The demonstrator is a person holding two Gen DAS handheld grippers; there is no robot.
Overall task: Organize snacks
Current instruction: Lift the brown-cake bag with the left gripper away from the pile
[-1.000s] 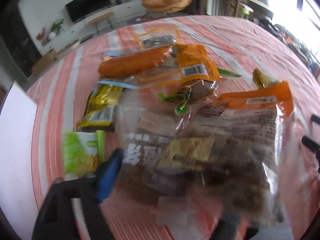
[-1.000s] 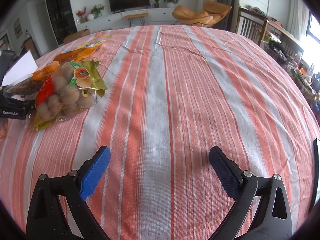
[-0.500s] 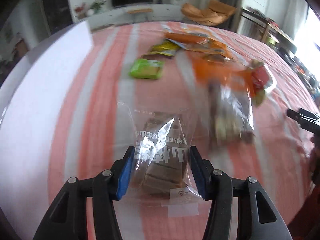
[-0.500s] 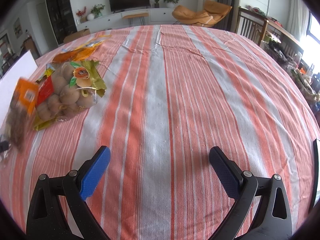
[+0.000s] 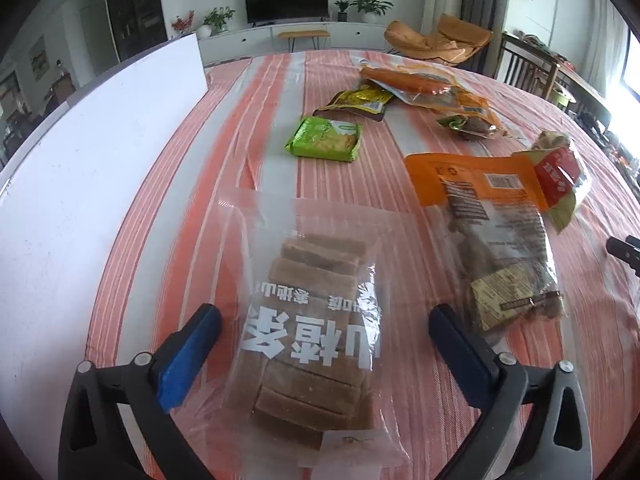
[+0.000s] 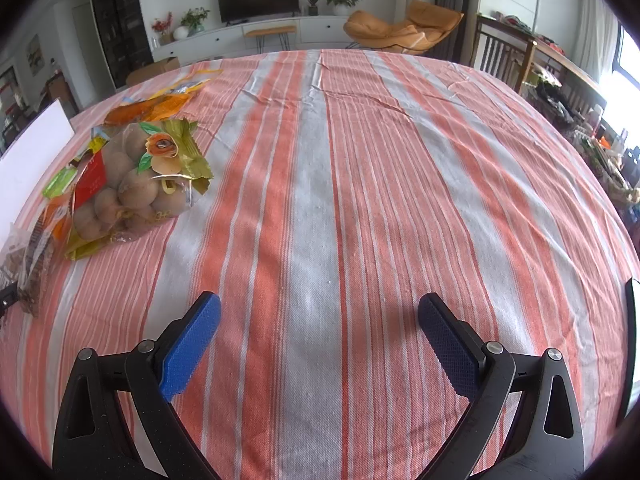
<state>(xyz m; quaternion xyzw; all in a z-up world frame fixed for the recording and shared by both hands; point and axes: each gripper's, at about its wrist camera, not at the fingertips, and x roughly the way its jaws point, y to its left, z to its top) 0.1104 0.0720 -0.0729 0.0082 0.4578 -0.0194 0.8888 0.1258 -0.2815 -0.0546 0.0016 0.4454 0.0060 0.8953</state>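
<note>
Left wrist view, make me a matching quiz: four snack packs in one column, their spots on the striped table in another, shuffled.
1. clear bag of brown bars
2. green flat packet
3. orange-topped bag of dark snacks
4. yellow and black pouch

A. just beyond the green one
B. between the open left claw's pads
C. mid-table, nearest the white board
D. right of the clear bag

Pairs: 1-B, 2-C, 3-D, 4-A

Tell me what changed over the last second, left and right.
The left gripper carried the clear bag of brown bars away from the snack pile toward the white board; its jaws have just been opening, releasing it onto the tablecloth. The right gripper stayed open and still.
</note>
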